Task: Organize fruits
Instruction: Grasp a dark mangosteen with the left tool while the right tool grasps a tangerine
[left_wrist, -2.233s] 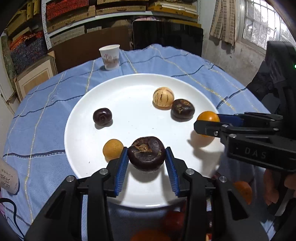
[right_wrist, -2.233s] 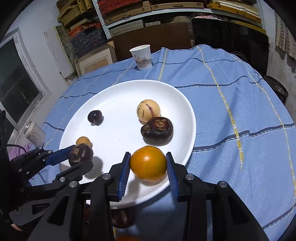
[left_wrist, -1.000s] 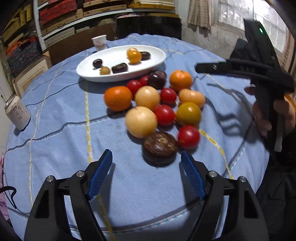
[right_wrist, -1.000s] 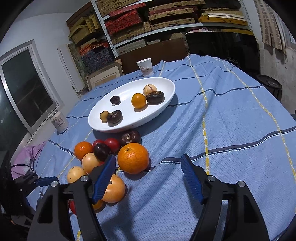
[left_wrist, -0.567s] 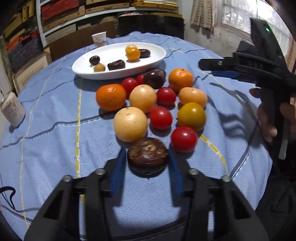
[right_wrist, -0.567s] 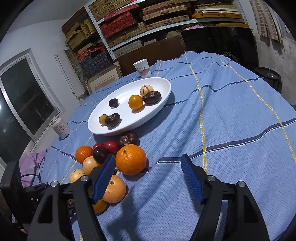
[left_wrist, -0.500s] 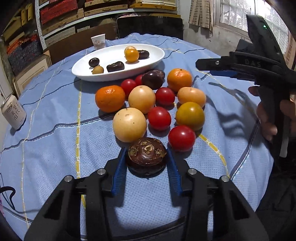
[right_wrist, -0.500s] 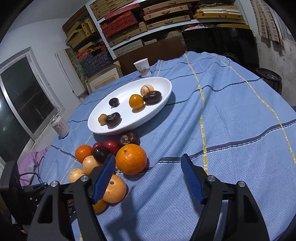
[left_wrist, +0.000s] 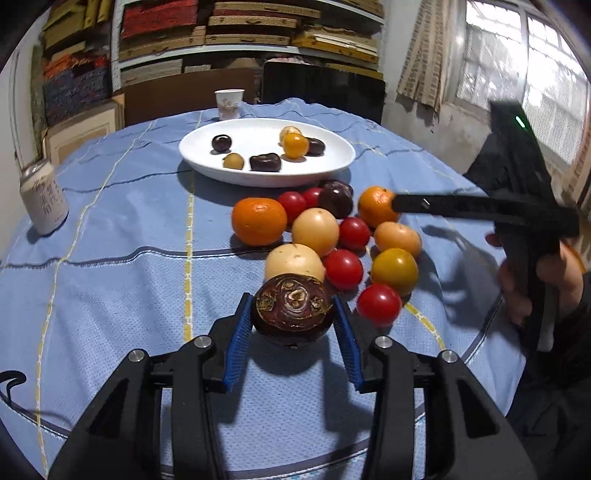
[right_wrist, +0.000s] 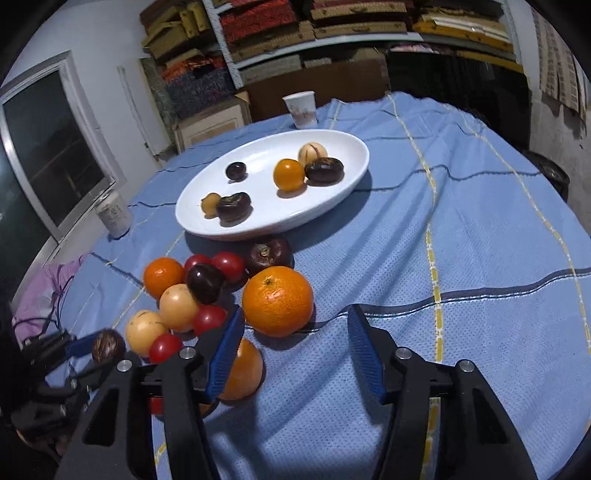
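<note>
In the left wrist view, a pale drink can (left_wrist: 43, 202) stands at the left edge on the blue checked tablecloth (left_wrist: 129, 280). Above centre sits the white plate (left_wrist: 340, 162), holding six small fruits: a dark round one, a small yellow one, a dark brown one, a bright orange one, a pale one and another dark one behind it. A paper cup (left_wrist: 229, 104) stands just beyond the plate's far rim. Below the plate, in mid-frame, lies the loose fruit cluster (left_wrist: 325, 236): two oranges, red tomatoes, pale yellow fruits and a dark purple one, most touching their neighbours. At lower centre the left gripper (left_wrist: 293, 317) pinches a dark brown mangosteen (left_wrist: 293, 310) between its blue pads, the fruit's marked end facing the camera; whether it is raised off the cloth cannot be told. At the right edge the right gripper (left_wrist: 406, 202) reaches in sideways, a hand (left_wrist: 532, 284) around its handle, its tip in front of the far orange.

In the right wrist view, the left gripper appears small at lower left with the mangosteen (right_wrist: 108, 346) between its pads. Right of it the cluster runs toward centre, ending with a large orange (right_wrist: 277, 301). The right gripper (right_wrist: 293, 354) at bottom centre has its fingers spread wide with nothing between them; its left pad lies just beside that orange and in front of another orange-coloured fruit (right_wrist: 242, 373). The plate (right_wrist: 354, 162) lies above centre, the cup (right_wrist: 302, 109) beyond it.
</note>
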